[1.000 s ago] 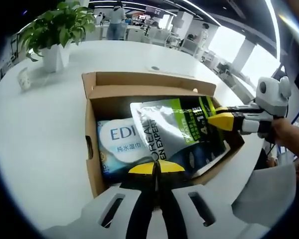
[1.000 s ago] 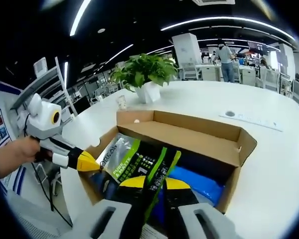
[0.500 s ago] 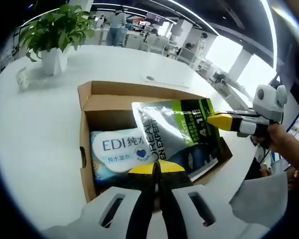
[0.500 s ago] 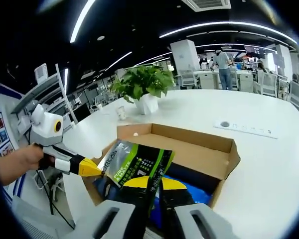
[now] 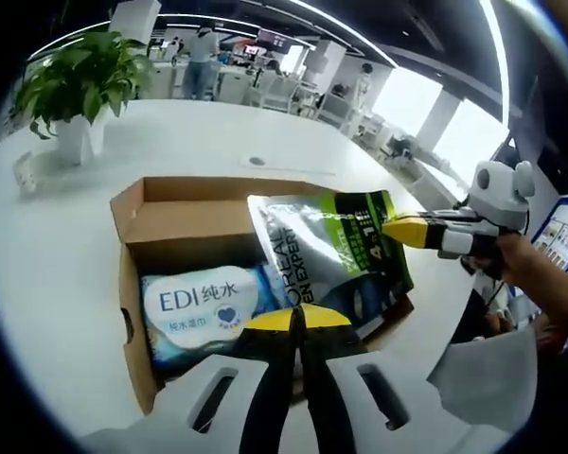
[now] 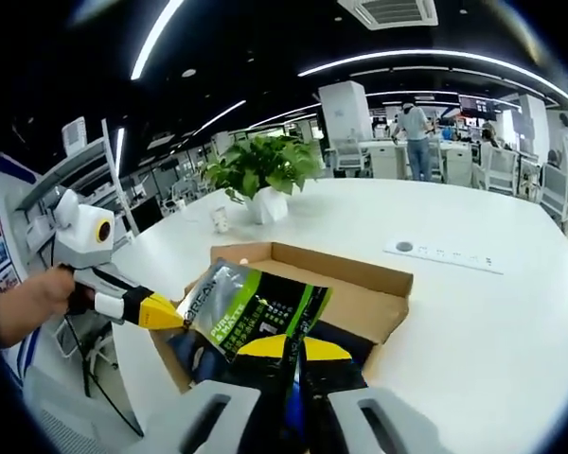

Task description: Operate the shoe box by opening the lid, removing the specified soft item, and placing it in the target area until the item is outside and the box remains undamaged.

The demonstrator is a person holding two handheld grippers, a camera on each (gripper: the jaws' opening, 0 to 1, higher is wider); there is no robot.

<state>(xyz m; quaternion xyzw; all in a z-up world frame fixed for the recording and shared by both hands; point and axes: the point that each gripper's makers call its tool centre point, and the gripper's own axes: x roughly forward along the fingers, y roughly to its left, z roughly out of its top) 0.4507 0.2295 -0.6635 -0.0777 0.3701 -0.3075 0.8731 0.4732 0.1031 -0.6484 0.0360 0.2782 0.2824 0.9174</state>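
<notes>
A potted plant point(image 5: 71, 90) stood at the left on the white table point(image 5: 47, 255), the open box point(image 5: 147, 213) held a wipes pack point(image 5: 194, 307), and both the left gripper point(image 5: 298, 320) and right gripper point(image 5: 398, 230) were clamped on the silver-green pouch point(image 5: 327, 255) above it.

pouch point(image 5: 327, 255) hiding part of wipes pack point(image 5: 204, 307), pouch's small print unreadable, distant people blurred

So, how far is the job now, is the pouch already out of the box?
Done: the cardboard box stands open on the white table.
In hand: the left gripper and the right gripper are each shut on an edge of the silver and green pouch, held above the box, while the blue wipes pack lies inside.
Left: set the pouch down on the table.
</notes>
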